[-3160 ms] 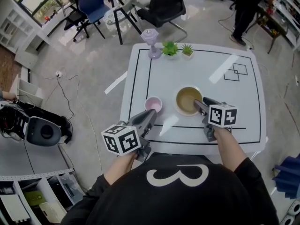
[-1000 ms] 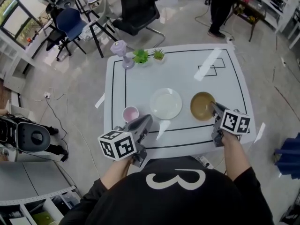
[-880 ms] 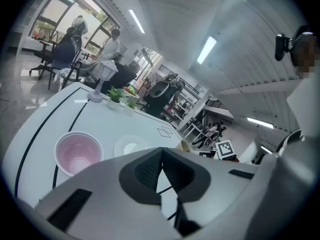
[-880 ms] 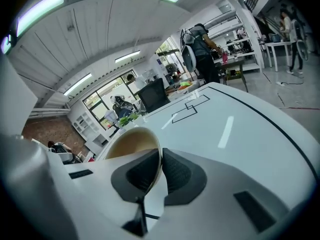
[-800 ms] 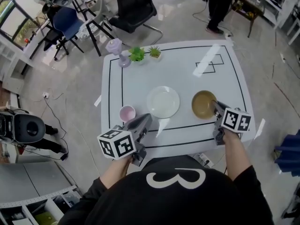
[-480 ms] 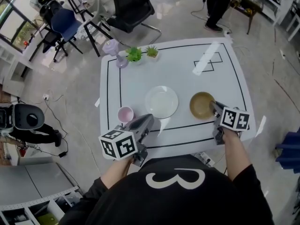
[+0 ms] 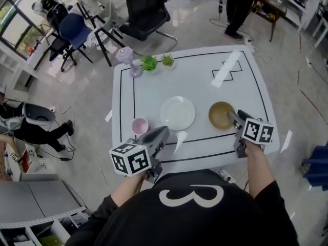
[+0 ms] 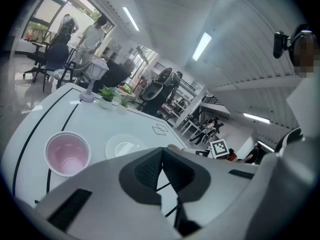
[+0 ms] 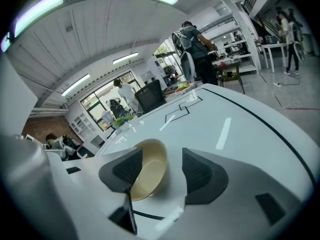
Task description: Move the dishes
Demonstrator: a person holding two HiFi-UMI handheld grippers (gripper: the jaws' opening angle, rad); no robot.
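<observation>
On the white table (image 7: 200, 81) a tan bowl (image 7: 221, 115) stands at the right, a white plate (image 7: 178, 113) in the middle and a pink cup (image 7: 139, 125) at the left. My right gripper (image 7: 232, 115) is at the bowl's near side. In the right gripper view it (image 9: 161, 166) is open, its jaws apart either side of the bowl's (image 9: 147, 174) near rim. My left gripper (image 7: 164, 130) hovers by the front edge, between cup and plate. It (image 8: 161, 151) is shut and empty, with the cup (image 8: 67, 153) and plate (image 8: 125, 146) beyond it.
A purple goblet-shaped lamp (image 7: 126, 56) and two small potted plants (image 7: 149, 63) (image 7: 167, 60) stand at the table's far left. Black lines frame the tabletop, with two overlapping squares (image 7: 228, 72) at the far right. Chairs (image 7: 148, 12) and a person (image 7: 241, 4) are beyond the table.
Since the earliest frame the bowl has come off the plate and moved right with my right gripper. Over the last second it barely shifts. The left gripper stays put.
</observation>
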